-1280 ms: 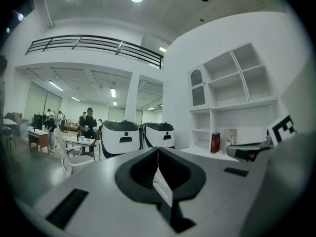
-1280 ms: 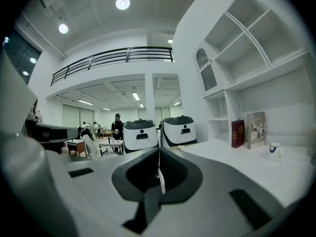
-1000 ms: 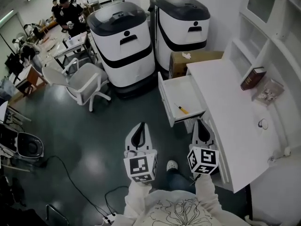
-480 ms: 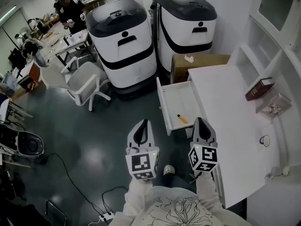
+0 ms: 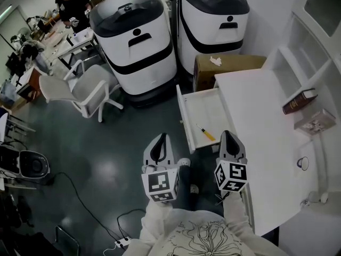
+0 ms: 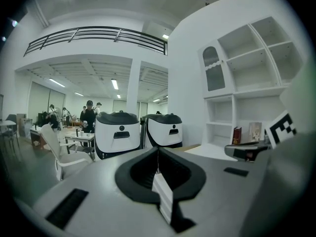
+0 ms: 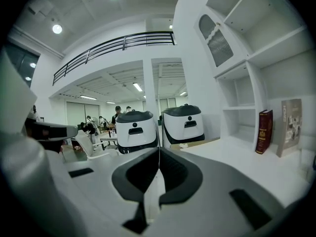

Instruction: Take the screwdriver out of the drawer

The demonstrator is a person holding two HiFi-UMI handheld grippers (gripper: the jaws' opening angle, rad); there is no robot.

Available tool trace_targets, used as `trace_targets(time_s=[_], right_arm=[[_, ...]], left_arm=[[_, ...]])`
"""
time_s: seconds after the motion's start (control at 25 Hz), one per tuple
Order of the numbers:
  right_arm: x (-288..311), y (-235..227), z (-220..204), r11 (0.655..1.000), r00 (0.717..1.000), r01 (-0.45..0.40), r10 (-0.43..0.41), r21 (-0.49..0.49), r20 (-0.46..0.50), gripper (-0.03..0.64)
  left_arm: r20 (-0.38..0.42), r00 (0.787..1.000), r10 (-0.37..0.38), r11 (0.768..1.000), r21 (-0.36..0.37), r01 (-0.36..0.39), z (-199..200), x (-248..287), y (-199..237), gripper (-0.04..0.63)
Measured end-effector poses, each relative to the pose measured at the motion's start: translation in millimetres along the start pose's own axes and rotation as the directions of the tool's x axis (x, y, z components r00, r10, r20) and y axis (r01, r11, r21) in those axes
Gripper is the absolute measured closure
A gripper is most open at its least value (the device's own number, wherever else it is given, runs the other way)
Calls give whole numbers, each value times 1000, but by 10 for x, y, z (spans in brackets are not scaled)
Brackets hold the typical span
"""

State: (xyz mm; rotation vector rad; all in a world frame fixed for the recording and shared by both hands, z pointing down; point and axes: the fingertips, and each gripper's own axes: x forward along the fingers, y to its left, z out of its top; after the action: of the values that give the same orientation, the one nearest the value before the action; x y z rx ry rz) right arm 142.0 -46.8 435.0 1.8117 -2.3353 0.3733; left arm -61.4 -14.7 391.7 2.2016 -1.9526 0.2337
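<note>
The white drawer (image 5: 187, 122) stands pulled out from the left side of the white desk (image 5: 261, 127). In it lies the screwdriver (image 5: 205, 133), which has a yellow handle and a thin dark shaft. My right gripper (image 5: 227, 134) is shut and empty, just right of the drawer's near end and over the desk edge. My left gripper (image 5: 161, 136) is shut and empty over the dark floor, left of the drawer. In the left gripper view the left gripper (image 6: 158, 149) shows its jaws closed together. The right gripper (image 7: 159, 152) looks the same in its own view. Neither touches the screwdriver.
Two tall white-and-black machines (image 5: 136, 41) (image 5: 213, 20) stand beyond the drawer, with a cardboard box (image 5: 224, 68) beside the desk. A white chair (image 5: 88, 89) is at the left. A dark red book (image 5: 300, 101) rests on the desk. Cables (image 5: 80, 201) run over the floor.
Both grippers have moved forward toward the drawer, still shut. The right one now sits beside the drawer's near end. The screwdriver has not moved.
</note>
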Motion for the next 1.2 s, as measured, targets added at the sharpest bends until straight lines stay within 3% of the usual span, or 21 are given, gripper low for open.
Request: trace_targets(time_s=[0.68, 1.2], right_arm=[[1443, -222, -182, 997, 988, 65, -70, -40, -140, 614], [2036, -354, -736, 994, 951, 82, -101, -75, -294, 612]], left_arm=[[-96, 991, -96, 995, -13, 95, -49, 1651, 342, 588], [-220, 960, -174, 985, -47, 168, -549, 2361, 376, 588]])
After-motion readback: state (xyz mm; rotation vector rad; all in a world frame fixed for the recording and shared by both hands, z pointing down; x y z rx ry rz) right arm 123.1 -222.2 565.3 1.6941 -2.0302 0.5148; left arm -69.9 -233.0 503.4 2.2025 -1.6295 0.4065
